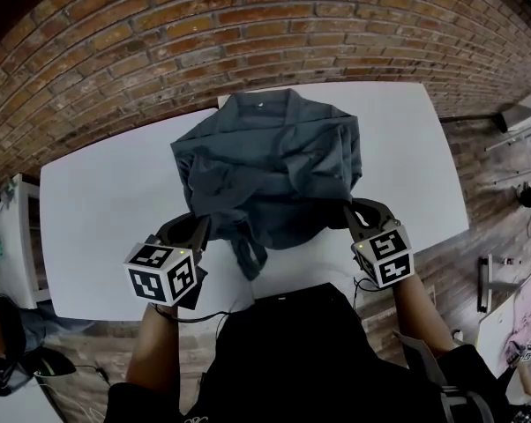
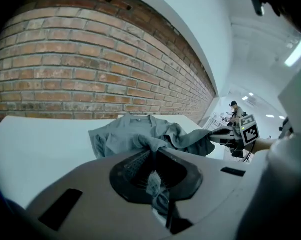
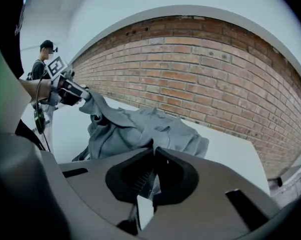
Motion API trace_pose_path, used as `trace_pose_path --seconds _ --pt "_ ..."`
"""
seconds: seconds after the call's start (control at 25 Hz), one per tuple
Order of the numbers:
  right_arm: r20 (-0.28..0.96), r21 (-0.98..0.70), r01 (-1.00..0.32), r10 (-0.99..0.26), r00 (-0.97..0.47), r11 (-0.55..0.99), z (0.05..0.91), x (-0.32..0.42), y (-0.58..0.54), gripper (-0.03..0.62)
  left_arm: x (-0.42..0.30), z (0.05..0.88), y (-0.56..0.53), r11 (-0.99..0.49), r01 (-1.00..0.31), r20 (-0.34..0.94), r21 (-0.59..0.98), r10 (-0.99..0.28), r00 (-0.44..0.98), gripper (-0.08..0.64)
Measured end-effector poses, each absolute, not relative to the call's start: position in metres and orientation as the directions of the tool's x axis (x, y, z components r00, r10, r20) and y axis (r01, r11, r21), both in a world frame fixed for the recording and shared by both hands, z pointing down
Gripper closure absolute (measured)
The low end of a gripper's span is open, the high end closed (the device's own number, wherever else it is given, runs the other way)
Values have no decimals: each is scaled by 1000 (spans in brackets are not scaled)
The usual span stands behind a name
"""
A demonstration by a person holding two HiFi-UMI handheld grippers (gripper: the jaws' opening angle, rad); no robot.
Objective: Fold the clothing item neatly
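A dark grey shirt [image 1: 270, 161] lies on the white table [image 1: 98, 210], its collar at the far edge and its near hem lifted off the surface. My left gripper [image 1: 198, 221] is shut on the hem's left corner, with cloth pinched between the jaws [image 2: 153, 151]. At the right corner my right gripper [image 1: 349, 208] is shut on the shirt [image 3: 140, 129] too, cloth caught in its closed jaws [image 3: 153, 154]. A fold of fabric hangs down between the two grippers. Each gripper view shows the other gripper holding its corner up: the right gripper [image 2: 218, 134] and the left gripper [image 3: 83, 95].
A brick wall [image 1: 248, 25] runs behind the table. The table's near edge is just below the grippers. A person [image 3: 43, 64] stands in the background, and furniture [image 1: 10, 236] is at the far left of the head view.
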State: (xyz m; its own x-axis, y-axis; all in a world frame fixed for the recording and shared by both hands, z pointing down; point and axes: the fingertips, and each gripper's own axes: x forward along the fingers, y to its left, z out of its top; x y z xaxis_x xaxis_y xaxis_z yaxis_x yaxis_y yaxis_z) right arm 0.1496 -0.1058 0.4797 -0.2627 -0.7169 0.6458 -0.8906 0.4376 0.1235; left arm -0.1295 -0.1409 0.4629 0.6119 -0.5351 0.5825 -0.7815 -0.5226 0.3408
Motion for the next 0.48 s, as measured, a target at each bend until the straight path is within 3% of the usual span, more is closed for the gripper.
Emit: trace_pose_path --seconds 0.28,0.48 --pt "660 244 -780 -688 -303 577 435 141 -195 584 -111 420 -233 -600 -782 602 171 -565 565 554" --pt "714 227 -730 -620 -325 644 439 144 -269 584 -100 423 -301 -580 -795 643 178 -543 540 554"
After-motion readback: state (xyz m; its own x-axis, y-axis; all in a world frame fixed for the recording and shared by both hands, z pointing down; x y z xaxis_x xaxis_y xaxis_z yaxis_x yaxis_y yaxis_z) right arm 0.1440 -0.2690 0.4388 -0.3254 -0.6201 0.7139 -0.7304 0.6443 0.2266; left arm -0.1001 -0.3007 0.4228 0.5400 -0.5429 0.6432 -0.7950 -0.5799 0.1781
